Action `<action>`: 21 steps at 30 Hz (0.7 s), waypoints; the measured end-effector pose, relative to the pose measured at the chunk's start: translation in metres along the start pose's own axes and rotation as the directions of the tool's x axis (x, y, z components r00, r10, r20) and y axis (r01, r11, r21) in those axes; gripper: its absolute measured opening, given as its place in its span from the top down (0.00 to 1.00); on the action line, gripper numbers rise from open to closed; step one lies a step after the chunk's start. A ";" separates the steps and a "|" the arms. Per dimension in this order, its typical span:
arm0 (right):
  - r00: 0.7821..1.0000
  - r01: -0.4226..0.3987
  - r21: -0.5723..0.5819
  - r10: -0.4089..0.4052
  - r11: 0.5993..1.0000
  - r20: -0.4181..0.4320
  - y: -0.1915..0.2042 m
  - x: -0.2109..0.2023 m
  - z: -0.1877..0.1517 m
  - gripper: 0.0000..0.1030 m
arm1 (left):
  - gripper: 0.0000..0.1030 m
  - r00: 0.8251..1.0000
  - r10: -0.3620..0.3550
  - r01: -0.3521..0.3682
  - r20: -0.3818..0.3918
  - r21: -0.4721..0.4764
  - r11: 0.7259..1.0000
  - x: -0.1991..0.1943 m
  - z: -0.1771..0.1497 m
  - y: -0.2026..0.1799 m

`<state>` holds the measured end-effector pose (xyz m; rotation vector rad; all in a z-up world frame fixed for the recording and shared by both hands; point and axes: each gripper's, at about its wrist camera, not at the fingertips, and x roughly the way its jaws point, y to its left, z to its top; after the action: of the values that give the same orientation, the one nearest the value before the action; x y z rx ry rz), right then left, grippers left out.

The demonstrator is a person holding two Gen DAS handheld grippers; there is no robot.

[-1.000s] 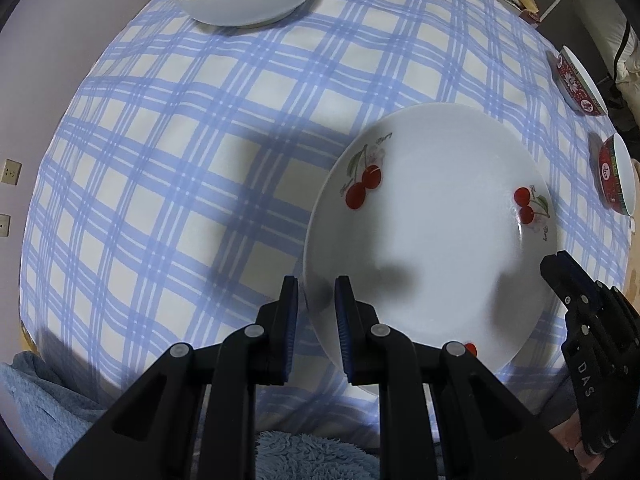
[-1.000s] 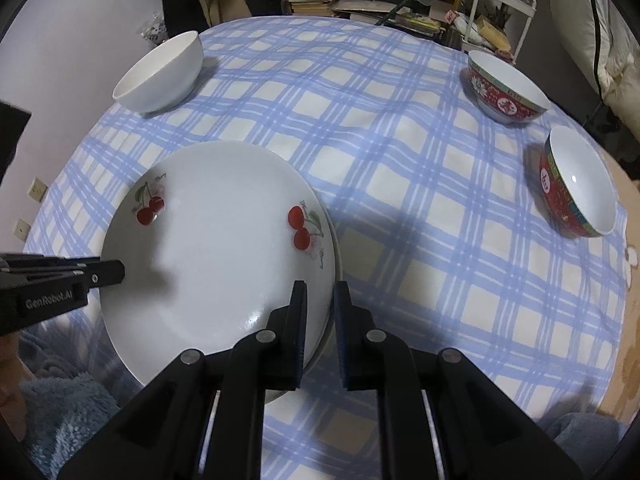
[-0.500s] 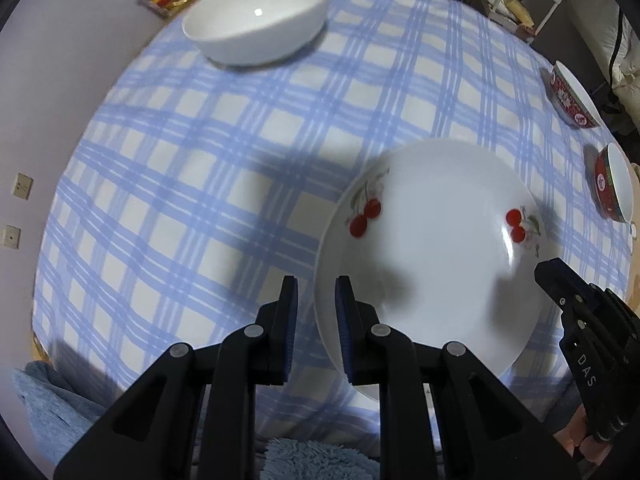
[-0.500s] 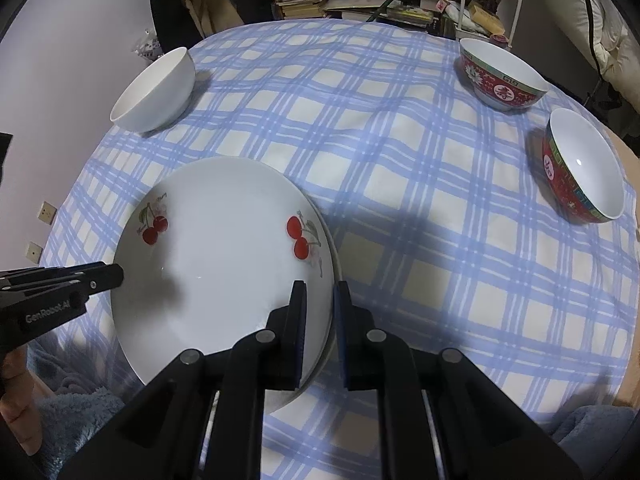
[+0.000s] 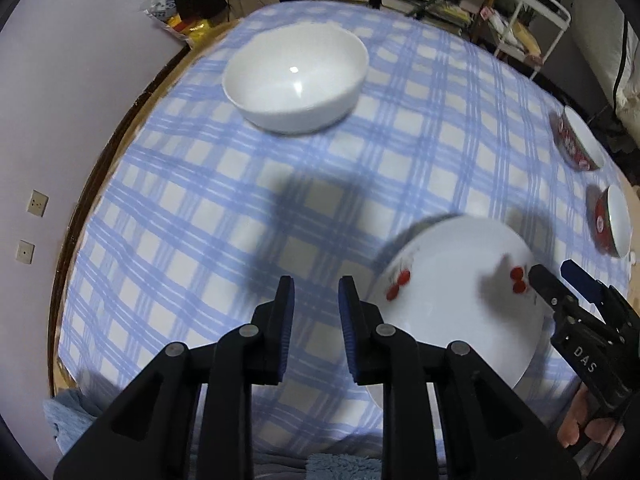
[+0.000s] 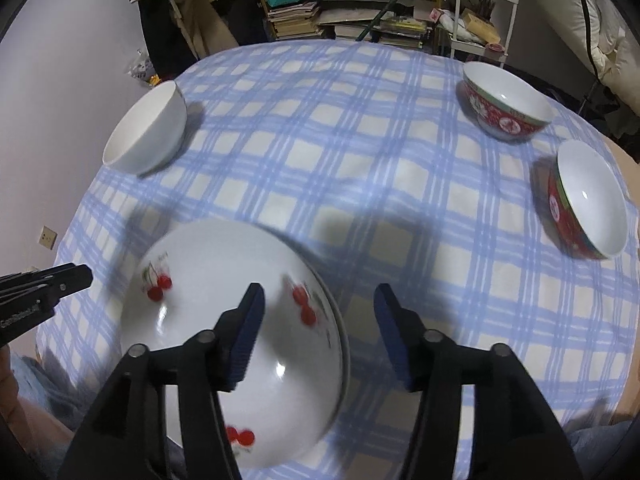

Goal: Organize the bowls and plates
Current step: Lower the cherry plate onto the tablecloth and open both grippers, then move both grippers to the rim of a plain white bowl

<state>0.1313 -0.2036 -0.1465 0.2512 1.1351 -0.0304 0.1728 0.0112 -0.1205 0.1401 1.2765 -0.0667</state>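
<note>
1. The side of the right gripper [image 5: 576,280] reads "DAS" in the left wrist view; the left gripper's [image 6: 76,276] side carries blurred lettering beginning "Gen", the rest too smeared to read.
2. The plate [image 6: 224,320], white with red cherry prints, lies on the blue checked tablecloth [image 6: 360,140] near the table's front edge. A second rim seems to show under its right side, so it may sit on another plate, though the blur makes this uncertain.
3. The right gripper's jaws have just been opening. They now stand wide apart over the plate's right rim, with the rim below the gap and neither pad touching it. A second ago they were nearly shut at that same rim.
4. The left gripper [image 5: 316,284] has opened a little. It holds nothing and now hangs over bare cloth just left of the plate, where earlier it was at the plate's left edge. It has also risen, so more of the table shows.
5. The white bowl [image 5: 296,80] stands beyond the plate to the left, near the table's far left edge.
6. Two red bowls [image 6: 504,104] [image 6: 588,204] stand well to the right of the plate, near the right edge.
7. The cloth between the plate and all three bowls is bare.
</note>
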 end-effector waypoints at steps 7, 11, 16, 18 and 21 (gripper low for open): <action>1.000 -0.017 -0.023 0.017 1.000 0.015 0.013 0.003 0.025 0.16 | 0.30 0.998 0.052 -0.051 0.026 -0.052 0.997 -0.009 0.020 0.024; 0.998 -0.014 -0.071 0.018 0.997 0.057 0.029 -0.003 0.040 0.06 | 0.22 0.997 0.069 -0.067 0.040 -0.053 0.996 -0.011 0.030 0.036; 0.995 -0.035 -0.114 0.045 0.993 0.084 0.050 -0.006 0.065 0.03 | 0.18 0.996 0.070 -0.064 0.054 -0.100 0.993 -0.009 0.051 0.062; 0.995 -0.042 -0.124 0.053 0.991 0.088 0.059 -0.003 0.077 0.03 | 0.18 0.995 0.076 -0.069 0.058 -0.117 0.991 -0.006 0.061 0.072; 0.992 -0.052 -0.133 0.067 0.990 0.109 0.072 0.002 0.094 0.03 | 0.18 0.994 0.066 -0.055 0.081 -0.126 0.991 0.002 0.080 0.088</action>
<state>0.2268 -0.1535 -0.0976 0.1651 1.0114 0.0809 0.2605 0.0874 -0.0937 0.0690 1.1867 0.0581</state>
